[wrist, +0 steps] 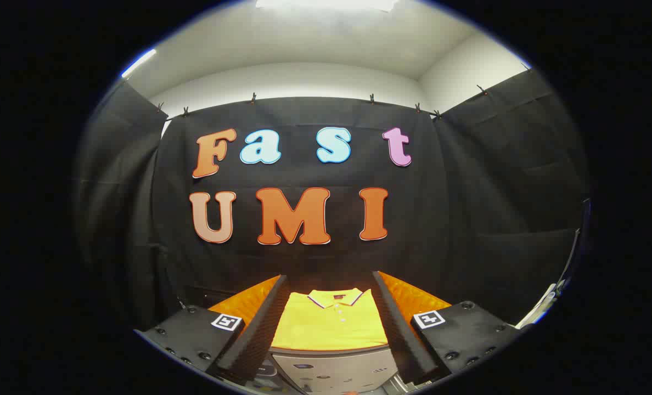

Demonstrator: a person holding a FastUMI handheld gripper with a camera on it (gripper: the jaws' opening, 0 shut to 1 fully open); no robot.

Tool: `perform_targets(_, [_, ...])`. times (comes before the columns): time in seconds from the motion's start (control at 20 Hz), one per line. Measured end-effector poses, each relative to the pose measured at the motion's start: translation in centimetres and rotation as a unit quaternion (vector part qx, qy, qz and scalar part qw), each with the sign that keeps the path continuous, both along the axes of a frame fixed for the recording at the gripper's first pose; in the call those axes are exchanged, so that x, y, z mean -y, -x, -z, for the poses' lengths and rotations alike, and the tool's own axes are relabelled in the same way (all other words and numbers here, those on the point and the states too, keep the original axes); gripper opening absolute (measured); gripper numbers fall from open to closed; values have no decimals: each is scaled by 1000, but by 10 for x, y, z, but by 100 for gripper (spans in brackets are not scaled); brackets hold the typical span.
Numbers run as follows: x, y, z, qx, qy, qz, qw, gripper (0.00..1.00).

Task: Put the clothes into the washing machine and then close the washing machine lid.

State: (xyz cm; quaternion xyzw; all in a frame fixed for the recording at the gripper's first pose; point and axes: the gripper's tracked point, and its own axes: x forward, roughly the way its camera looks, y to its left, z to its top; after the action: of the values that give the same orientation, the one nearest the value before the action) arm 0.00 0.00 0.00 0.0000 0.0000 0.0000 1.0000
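The tongs [330,329] are seen spread wide and empty, with the folded yellow polo shirt [330,323] lying flat between and just beyond the fingers at twelve o'clock, above the white washing machine [334,370], so nothing of the task is judged done yet.
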Motion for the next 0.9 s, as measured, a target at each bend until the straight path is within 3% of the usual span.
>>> perform_targets(0.9, [4,-9,-4,-5,11,-4,1000,98])
